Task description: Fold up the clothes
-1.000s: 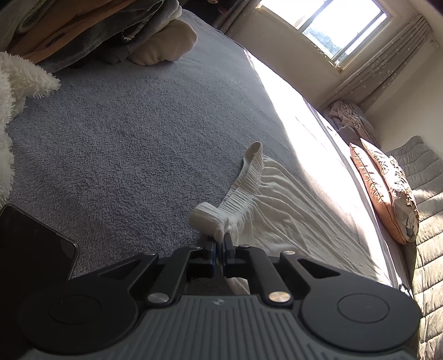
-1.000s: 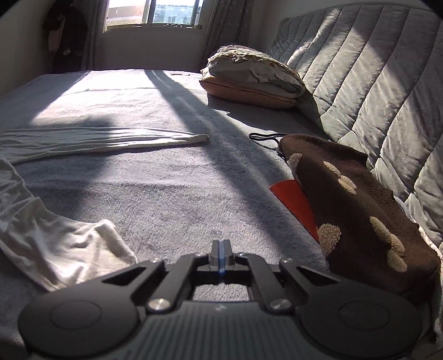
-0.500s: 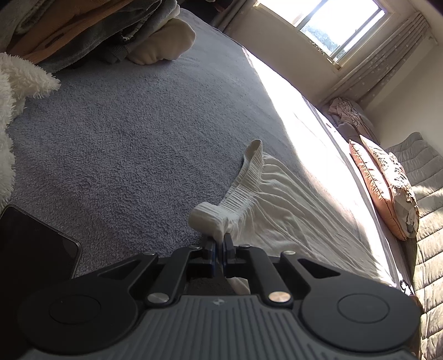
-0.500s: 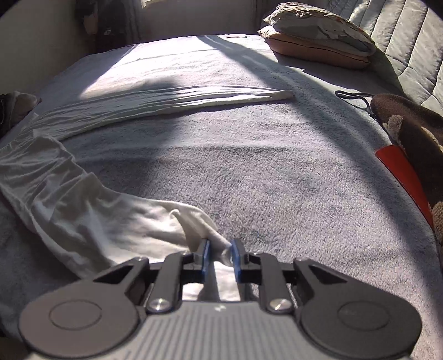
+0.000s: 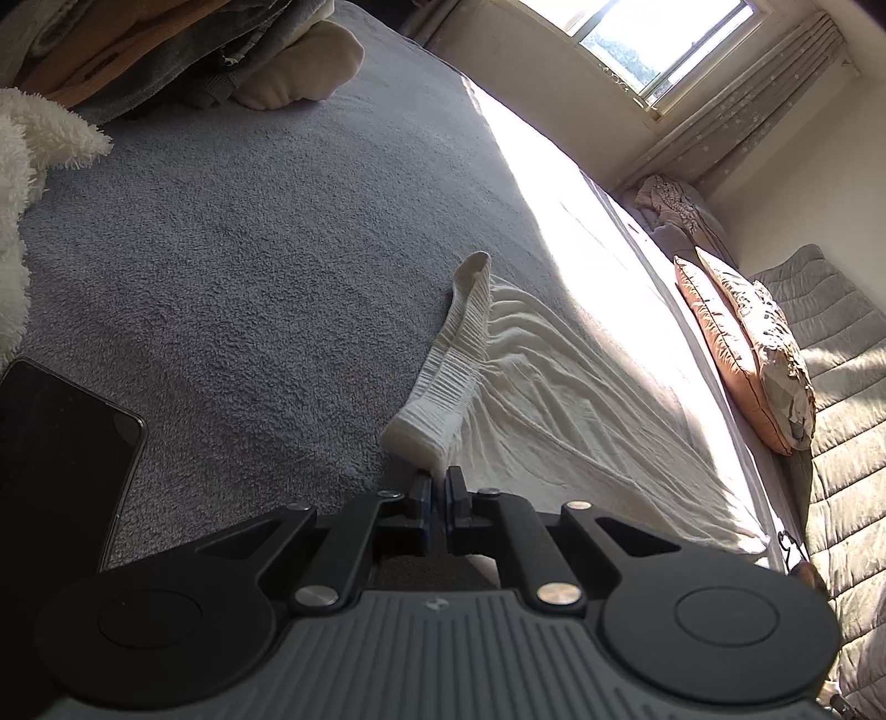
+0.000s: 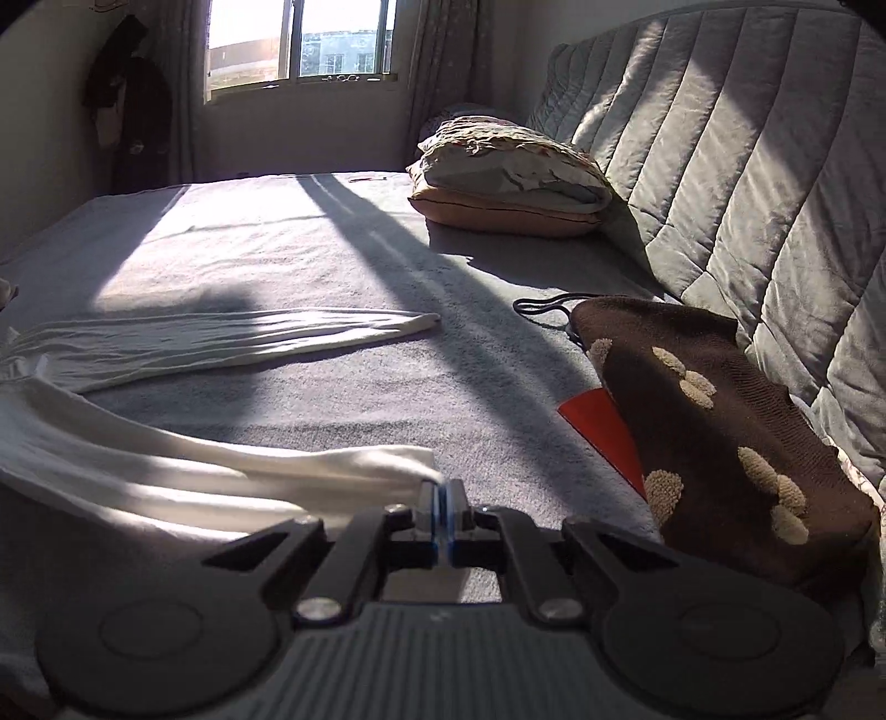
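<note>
Grippers pinching white garment on bed
Left gripper (image 5: 437,487) and right gripper (image 6: 442,498) clamp soft, light white garment (image 5: 531,382), probably at its corners.

One white ribbed-waist cotton garment (image 5: 554,399), spread on the bed, two long legs counted in the right wrist view. One grey terry bed cover (image 5: 249,249). Two stacked pillows (image 6: 509,183), orange under pale patterned. One grey quilted headboard (image 6: 720,166). One brown knit item with tan fuzzy dots (image 6: 720,443). One flat red piece (image 6: 603,432) beneath it. One black phone-like slab (image 5: 55,471). One white fluffy textile (image 5: 33,144). One cream rounded bundle (image 5: 299,66). One heap of grey and tan fabrics (image 5: 138,50); count within unclear. One window (image 6: 302,44).
</note>
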`<state>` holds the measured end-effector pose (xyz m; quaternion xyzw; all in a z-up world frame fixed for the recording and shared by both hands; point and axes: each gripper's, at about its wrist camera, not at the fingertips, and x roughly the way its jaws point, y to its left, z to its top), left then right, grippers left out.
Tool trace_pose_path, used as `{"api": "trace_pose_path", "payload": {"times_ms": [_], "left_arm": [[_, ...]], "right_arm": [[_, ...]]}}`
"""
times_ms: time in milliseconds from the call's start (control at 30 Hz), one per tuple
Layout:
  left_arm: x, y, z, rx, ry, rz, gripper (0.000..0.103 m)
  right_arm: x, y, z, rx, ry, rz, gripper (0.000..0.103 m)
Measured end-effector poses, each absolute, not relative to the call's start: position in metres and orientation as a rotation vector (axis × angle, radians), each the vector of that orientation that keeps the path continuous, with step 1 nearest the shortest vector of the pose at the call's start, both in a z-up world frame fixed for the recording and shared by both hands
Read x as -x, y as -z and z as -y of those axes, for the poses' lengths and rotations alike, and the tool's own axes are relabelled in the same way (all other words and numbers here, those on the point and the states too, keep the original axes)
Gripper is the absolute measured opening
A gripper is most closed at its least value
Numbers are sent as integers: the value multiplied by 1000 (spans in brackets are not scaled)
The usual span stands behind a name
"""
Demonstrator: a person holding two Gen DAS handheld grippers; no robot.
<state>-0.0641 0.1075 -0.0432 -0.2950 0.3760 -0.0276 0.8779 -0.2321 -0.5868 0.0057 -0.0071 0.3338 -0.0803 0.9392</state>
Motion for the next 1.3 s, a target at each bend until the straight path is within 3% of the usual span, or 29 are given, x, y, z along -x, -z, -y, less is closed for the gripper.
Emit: {"api": "trace_pose_path", "payload": {"times_ms": [433,533,600,700,767,833,1067,1133,1200,1300], "left_arm": [[68,40,-128,597,38,-749,3],[63,40,-126,598,30,-740,12],[60,42,-125,621,35,-745,35],[57,47,-121,667,79,-756,54],[55,50,-117,650,77,-779,57],[53,53,-114,633,61,-812,58],[49,62,-106,660,65,-838,58],[48,63,-99,617,56,-835,53],[47,64,-95,587,51,-835,25],[47,67,-95,586,45,-841,24]], "right_arm": [[221,31,577,39,123,-873,3],[216,42,590,9,181,-868,5],[214,48,596,-16,198,-862,5],[211,51,596,-5,202,-866,15],[210,53,595,3,205,-869,26],[212,55,601,-11,224,-871,39],[214,62,630,-193,229,-816,39],[204,60,625,-178,195,-798,39],[193,59,618,-150,156,-793,39],[175,65,605,-98,102,-843,38]]}}
